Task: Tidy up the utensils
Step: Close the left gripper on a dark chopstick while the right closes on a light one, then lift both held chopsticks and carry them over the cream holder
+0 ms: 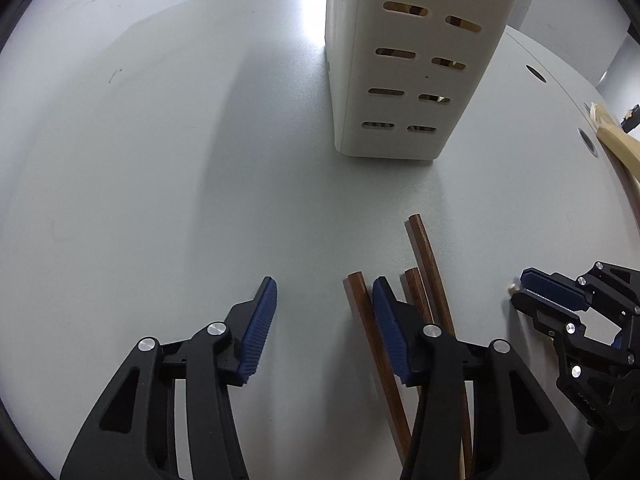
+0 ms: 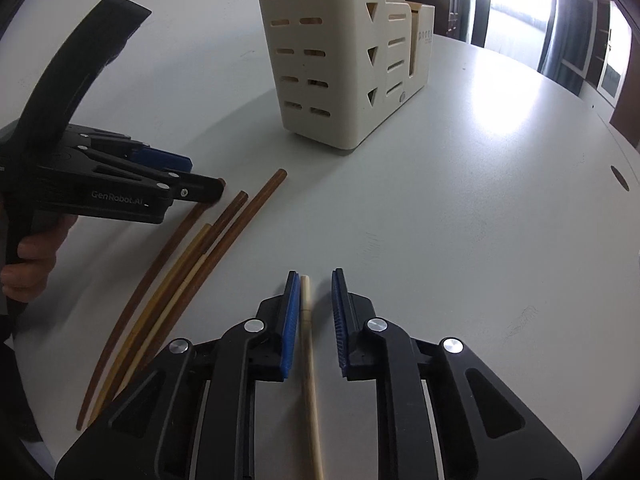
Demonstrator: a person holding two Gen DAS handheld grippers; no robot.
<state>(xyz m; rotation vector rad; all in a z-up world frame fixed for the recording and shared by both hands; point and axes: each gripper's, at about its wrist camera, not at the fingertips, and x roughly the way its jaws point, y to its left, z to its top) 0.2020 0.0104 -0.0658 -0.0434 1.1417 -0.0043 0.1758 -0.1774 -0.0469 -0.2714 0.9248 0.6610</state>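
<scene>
Altogether three brown chopsticks, one pale.

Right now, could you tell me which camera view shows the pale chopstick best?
The right wrist view: the pale chopstick lies full-length between the right gripper's open fingers. The left wrist view shows only its tip beside that gripper.

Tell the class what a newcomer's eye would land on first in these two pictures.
Probably the tall cream utensil holder with slotted sides, standing at the far side of the white table. Next, the dark brown chopsticks fanned out near the left tool. Then the single pale chopstick lying between the right tool's blue pads, not yet pinched.
</scene>
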